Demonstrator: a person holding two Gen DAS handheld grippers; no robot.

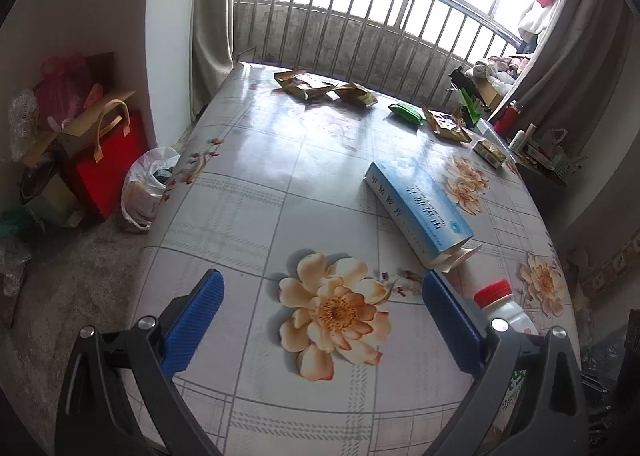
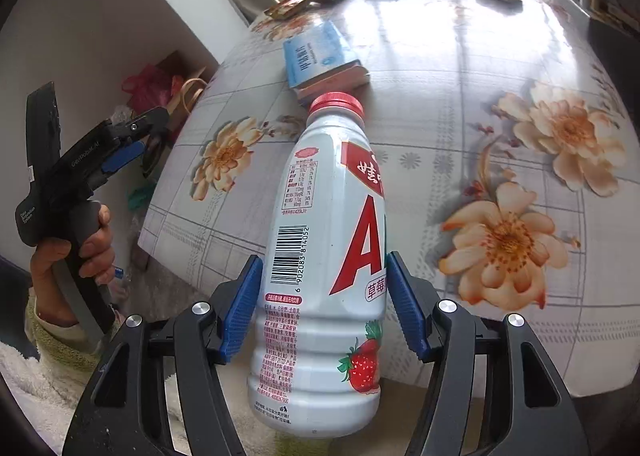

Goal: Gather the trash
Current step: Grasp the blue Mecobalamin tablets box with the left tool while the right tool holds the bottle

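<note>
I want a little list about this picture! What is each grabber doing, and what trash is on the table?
right hand-held gripper: closed on the white bottle, red cap
left hand-held gripper: open, holding nothing
table: flowered cloth
near trash: blue box, one end flap open
far trash: green packet, brown wrappers
floor: white plastic bag beside the table

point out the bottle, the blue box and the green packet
bottle (image 2: pixel 320 276), right wrist view, white label side
blue box (image 1: pixel 420 208), left wrist view, top face
green packet (image 1: pixel 406 113), left wrist view, middle of wrapper
</note>
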